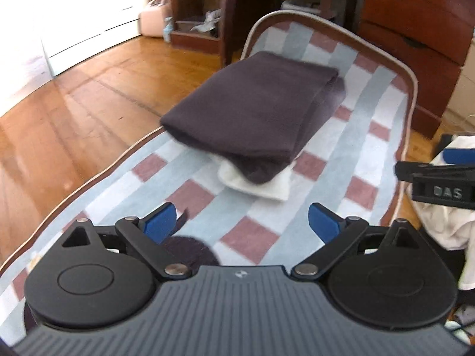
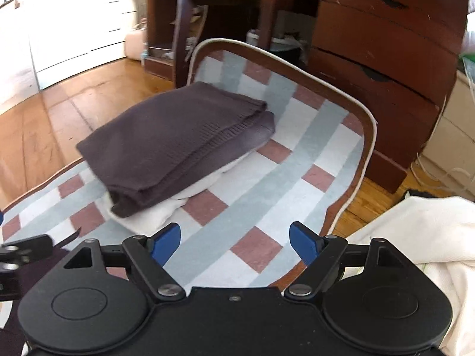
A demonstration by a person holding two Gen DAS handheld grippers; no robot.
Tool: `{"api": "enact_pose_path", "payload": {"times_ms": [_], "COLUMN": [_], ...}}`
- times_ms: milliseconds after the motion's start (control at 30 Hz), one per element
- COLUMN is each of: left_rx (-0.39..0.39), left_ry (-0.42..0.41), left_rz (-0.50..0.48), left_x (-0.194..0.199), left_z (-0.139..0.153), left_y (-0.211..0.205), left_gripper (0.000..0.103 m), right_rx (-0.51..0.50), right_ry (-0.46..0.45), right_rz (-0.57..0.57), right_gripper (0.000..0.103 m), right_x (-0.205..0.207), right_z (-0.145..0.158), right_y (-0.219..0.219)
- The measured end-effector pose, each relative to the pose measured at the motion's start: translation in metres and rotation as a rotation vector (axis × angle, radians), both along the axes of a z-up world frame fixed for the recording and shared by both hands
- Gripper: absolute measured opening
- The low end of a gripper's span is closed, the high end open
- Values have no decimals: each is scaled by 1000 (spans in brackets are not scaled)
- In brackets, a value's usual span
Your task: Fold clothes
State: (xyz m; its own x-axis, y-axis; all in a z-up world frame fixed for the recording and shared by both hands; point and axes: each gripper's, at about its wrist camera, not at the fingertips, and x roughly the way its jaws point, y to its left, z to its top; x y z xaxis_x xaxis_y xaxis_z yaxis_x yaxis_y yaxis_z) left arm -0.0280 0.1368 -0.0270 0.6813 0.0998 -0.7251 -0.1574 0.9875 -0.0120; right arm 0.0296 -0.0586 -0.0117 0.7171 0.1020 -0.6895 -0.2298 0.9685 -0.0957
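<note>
Both grippers are hovering empty over the checked blue, white and maroon rug (image 1: 350,136), angled down at it. The left gripper (image 1: 249,222) is showing its blue fingers (image 1: 158,222) spread wide with nothing between them; same for the right gripper (image 2: 237,241), blue fingers (image 2: 166,243) spread, only rug in the gap.

The folded dark purple knit garment (image 1: 249,109) is lying ahead of both grippers, up-frame, stacked on a folded white cloth (image 1: 261,185) whose edge is peeking out at the near end. From the left wrist view the stack is sitting almost straight ahead, long axis running away from the fingers and leaning left. From the right wrist view it is lying ahead and off to the left, so the left gripper looks the nearer and better lined up, judging by these views.

A crumpled white fabric heap (image 2: 415,237) is lying just right of the right gripper, partly off the rug; likely next piece, and the right gripper is closer to that.
</note>
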Motion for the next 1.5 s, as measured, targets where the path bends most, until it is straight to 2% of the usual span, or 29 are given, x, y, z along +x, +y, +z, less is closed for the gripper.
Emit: {"api": "enact_pose_path", "payload": {"times_ms": [167,400,533,667,800,967,1500], "left_rx": [-69,-30,-7,5,2,88,63], "left_ry": [33,57,56,63,55,67,83], "left_rz": [21,87,63,27,9,0,30], "left_x": [-19,-42,-49,-51,-51,-50,-57], "left_z": [-3,4,5,4,2,-2,-1], "left_y": [17,33,27,19,14,3,14], "left_gripper": [97,99,103,103,103,103,103], "right_rx": [-24,-19,-51,-94,-81,-68,-66], "right_ry": [10,-16,-36,-40,-32,-16,15], "right_rz": [30,48,28,0,-14,-18,-20], "right_gripper": [84,84,92,92,92,92,92], "right_x": [-20,-46,-56,-59,-61,-63,-61], "right_z": [8,26,30,29,30,30,21], "right_y": [15,19,20,23,20,20,22]}}
